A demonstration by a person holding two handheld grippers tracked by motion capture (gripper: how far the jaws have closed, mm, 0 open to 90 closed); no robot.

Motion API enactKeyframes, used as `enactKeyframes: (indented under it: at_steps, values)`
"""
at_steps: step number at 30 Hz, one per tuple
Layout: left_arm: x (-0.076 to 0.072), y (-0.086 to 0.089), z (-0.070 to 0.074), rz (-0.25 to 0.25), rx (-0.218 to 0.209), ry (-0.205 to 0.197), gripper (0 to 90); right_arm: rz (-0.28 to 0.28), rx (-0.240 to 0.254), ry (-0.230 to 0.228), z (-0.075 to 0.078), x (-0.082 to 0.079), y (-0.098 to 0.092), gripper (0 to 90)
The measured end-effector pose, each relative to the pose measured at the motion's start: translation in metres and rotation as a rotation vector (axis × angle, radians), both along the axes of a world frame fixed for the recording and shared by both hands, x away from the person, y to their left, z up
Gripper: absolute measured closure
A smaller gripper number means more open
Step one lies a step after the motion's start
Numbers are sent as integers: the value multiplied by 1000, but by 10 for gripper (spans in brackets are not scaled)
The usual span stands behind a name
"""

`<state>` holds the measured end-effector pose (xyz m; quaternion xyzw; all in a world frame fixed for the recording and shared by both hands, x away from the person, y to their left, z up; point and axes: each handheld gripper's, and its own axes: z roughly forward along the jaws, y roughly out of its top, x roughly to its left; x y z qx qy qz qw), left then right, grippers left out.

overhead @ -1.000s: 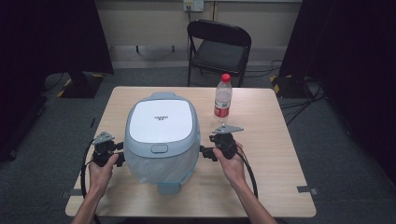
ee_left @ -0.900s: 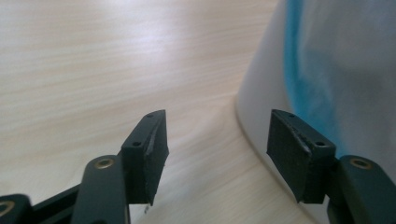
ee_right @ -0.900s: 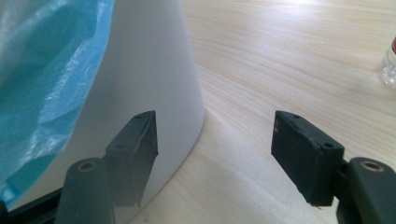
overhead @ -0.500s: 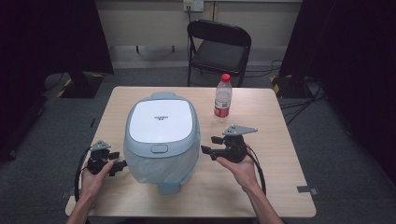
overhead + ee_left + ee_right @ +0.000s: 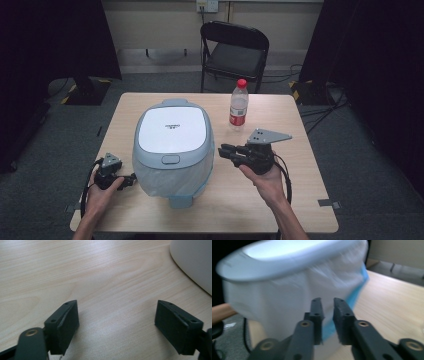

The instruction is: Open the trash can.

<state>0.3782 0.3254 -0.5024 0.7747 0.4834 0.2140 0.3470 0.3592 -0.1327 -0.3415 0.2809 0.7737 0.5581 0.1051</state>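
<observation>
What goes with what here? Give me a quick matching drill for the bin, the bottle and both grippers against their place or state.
Things:
1. bin
2. bottle
3. left gripper
4. right gripper

Places or states:
A. jaws wide apart over bare table, nothing between them
B. upright behind the bin, red cap
C. middle of the table, lid down, liner bag showing below the rim
D. jaws nearly together, having just been closing, empty, pointing at the bin

Pairs: 1-C, 2-B, 3-A, 4-D

The right claw (image 5: 223, 150) rose, its jaws closing empty; the left claw (image 5: 131, 179) sank, opening.
</observation>
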Motion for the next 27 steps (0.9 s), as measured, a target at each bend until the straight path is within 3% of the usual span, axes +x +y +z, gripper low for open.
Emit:
enactKeyframes:
  at_steps: [5, 11, 16, 18, 27]
  values:
    - [0, 0, 0, 2, 3, -1, 170, 75, 38, -56, 28, -13, 7, 900]
    - [0, 0, 0, 2, 7, -2, 170, 171, 76, -89, 53, -21, 30, 900]
    - [0, 0, 0, 2, 7, -1, 170, 240, 63, -79, 57, -19, 58, 900]
    - [0, 0, 0, 1, 6, -2, 170, 259, 16, -98, 57, -21, 73, 900]
    - [0, 0, 0, 2, 6, -1, 170, 310, -1, -78, 52, -23, 91, 900]
